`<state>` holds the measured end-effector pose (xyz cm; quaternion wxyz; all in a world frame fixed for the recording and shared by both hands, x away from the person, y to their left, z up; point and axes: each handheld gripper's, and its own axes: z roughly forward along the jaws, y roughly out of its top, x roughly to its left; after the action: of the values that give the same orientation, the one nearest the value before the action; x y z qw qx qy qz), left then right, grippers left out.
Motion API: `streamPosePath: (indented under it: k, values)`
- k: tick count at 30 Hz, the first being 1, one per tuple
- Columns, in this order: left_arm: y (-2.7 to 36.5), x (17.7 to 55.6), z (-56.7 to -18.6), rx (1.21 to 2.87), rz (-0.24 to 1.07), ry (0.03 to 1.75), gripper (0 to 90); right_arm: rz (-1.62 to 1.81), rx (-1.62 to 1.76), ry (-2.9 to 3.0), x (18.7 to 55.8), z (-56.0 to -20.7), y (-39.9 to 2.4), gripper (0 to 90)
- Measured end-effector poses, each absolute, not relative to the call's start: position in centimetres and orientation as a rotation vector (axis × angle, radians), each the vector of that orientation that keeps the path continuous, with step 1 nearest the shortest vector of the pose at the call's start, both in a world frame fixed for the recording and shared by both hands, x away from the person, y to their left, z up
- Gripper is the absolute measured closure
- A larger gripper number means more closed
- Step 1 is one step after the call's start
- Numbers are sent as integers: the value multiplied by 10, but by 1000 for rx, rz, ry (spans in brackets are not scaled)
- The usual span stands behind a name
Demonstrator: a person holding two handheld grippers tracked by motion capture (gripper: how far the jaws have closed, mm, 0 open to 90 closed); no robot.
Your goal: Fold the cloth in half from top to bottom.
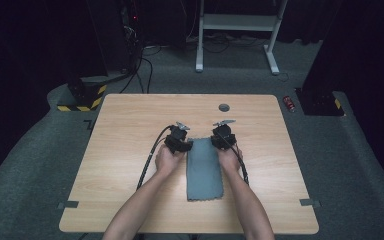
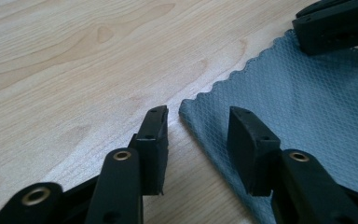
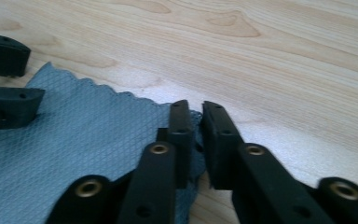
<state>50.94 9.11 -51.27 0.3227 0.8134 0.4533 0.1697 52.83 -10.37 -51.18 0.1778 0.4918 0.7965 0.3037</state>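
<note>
A: Left gripper [image 2: 196, 126] fingers [image 2: 154, 135]?
B: Spread apart, straddling near corner of grey cloth [image 2: 298, 107], resting low on table [image 2: 74, 70].
A: Right gripper [image 3: 195, 122] fingers [image 3: 181, 128]?
B: Nearly closed, pinching opposite cloth corner, edge bunched between.
A: Cloth location?
B: Flat, centre of table, between both hands; far end at grippers.

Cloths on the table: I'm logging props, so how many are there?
1. A single grey cloth lies flat on the wooden table, between the left gripper and the right gripper, which sit at its far corners. Folded layers can't be ruled out.
</note>
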Motion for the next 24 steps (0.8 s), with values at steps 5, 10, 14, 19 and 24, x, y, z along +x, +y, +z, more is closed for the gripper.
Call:
streamPosePath:
  k: [5,10,14,19,24]
  values:
    - [88,509,-512,2136,419,1171,709,873,1406,2261,528,-512,-104,876]
    - [88,512,-513,2088,328,1198,879,854,1388,2260,526,-511,-102,887]
    - [93,516,-514,2074,271,1199,889,881,1385,2268,524,-508,-104,888]
    - [99,519,-511,2045,238,1190,890,932,1377,2240,523,-498,-111,890]
    - [96,525,-503,2034,216,1180,892,937,1375,2220,522,-494,-113,891]
